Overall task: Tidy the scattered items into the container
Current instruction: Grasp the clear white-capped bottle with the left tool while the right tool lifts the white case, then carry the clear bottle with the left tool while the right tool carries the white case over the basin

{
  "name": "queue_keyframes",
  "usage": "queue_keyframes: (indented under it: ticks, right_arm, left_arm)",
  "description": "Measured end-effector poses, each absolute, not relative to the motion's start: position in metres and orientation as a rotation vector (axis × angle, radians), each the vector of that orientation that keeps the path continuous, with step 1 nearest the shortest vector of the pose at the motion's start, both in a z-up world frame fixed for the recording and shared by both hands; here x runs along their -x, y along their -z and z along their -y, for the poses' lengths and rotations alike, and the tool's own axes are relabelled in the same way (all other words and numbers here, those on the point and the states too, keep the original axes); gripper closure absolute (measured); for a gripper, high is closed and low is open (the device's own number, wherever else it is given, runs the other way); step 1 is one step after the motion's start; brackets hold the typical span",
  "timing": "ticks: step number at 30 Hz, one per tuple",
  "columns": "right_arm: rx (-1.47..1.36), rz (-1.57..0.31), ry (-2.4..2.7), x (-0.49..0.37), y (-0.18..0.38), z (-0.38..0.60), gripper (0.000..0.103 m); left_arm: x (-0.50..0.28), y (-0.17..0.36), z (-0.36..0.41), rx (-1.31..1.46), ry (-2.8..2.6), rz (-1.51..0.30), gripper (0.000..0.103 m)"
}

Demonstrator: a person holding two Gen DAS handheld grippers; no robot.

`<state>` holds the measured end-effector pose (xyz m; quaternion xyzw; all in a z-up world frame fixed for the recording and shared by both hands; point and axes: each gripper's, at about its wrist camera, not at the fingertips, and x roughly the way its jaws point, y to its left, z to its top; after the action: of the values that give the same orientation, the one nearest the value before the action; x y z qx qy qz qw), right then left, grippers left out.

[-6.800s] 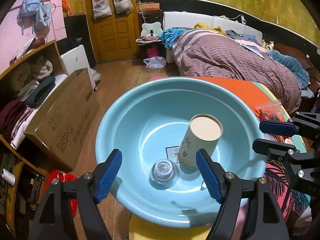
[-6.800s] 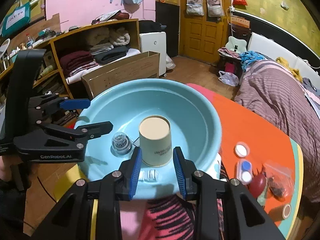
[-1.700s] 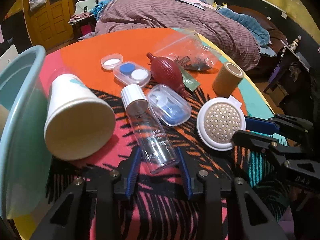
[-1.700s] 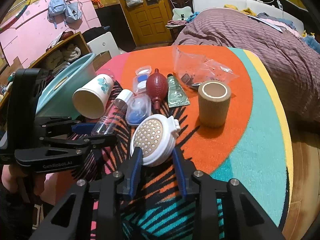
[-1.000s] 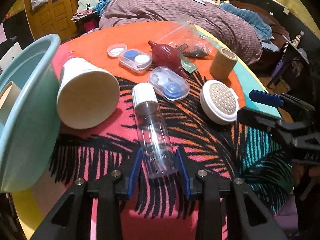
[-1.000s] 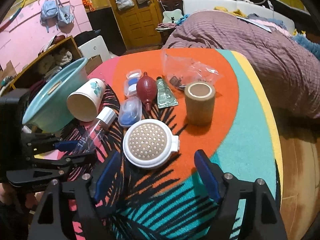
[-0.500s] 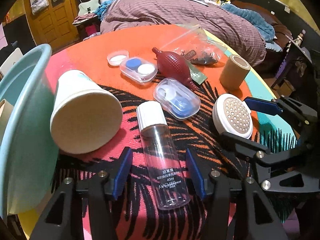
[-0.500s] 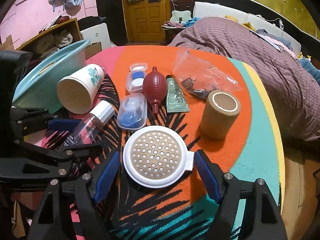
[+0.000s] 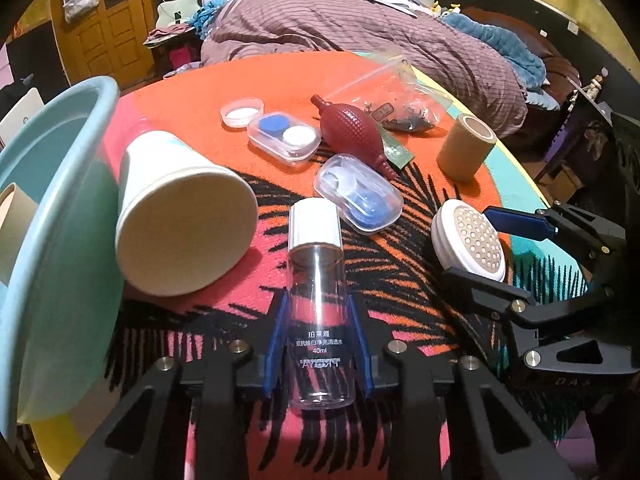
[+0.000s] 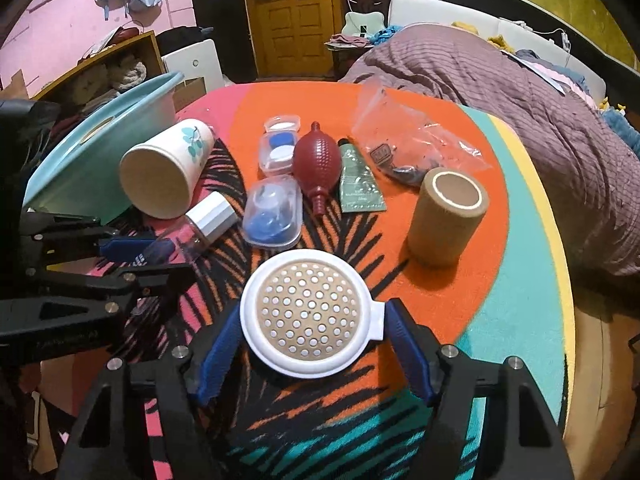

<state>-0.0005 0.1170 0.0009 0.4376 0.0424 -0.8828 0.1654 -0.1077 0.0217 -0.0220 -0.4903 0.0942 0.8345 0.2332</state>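
We are early in the job: only a cup shows inside the blue basin (image 9: 52, 240), and nearly everything lies on the table. Our left gripper (image 9: 318, 344) has closed on the clear bottle (image 9: 318, 300). Our right gripper (image 10: 312, 344) brackets the round perforated case (image 10: 306, 312), with the pads seemingly not yet pressing. The paper cup (image 10: 164, 168), lens cases, bulb, tube, bag and roll remain.

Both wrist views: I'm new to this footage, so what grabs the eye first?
The left gripper is shut on the clear bottle lying on the bright palm-print cloth. The right gripper's blue pads straddle the round perforated case. A paper cup lies tipped beside the blue basin.
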Motion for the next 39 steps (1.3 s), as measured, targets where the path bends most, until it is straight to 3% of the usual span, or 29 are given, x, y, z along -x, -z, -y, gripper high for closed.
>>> queue_keyframes:
  ticks: [39]
  right_arm:
    - [-1.084,-0.170,2.594,-0.077,-0.079,-0.094,0.028]
  left_arm:
    - [0.045,-0.072,0.022,1.098,-2.410,-0.192,0.071]
